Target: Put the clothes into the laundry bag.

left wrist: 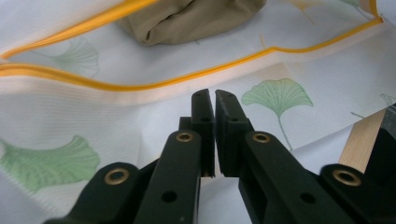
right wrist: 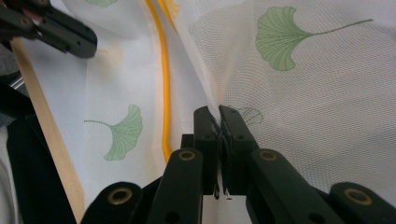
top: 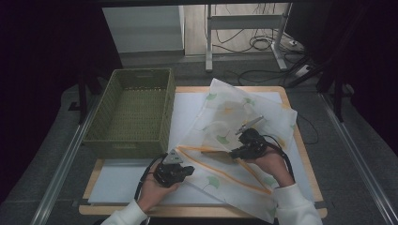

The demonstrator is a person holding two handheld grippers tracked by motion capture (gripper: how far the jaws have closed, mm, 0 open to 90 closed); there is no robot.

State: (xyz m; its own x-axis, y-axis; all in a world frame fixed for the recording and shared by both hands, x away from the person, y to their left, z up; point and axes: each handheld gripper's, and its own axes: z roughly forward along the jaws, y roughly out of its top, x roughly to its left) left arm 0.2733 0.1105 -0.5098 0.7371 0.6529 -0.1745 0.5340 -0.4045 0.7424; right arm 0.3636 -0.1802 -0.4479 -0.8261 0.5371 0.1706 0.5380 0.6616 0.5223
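A white mesh laundry bag with yellow piping lay across the table. The right gripper pinched its mesh. The left gripper, closed and seemingly empty, sat just beside the bag's near-left edge.

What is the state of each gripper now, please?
Left gripper: shut, nothing visibly held, above the mesh bag.
Right gripper: shut on the mesh bag.
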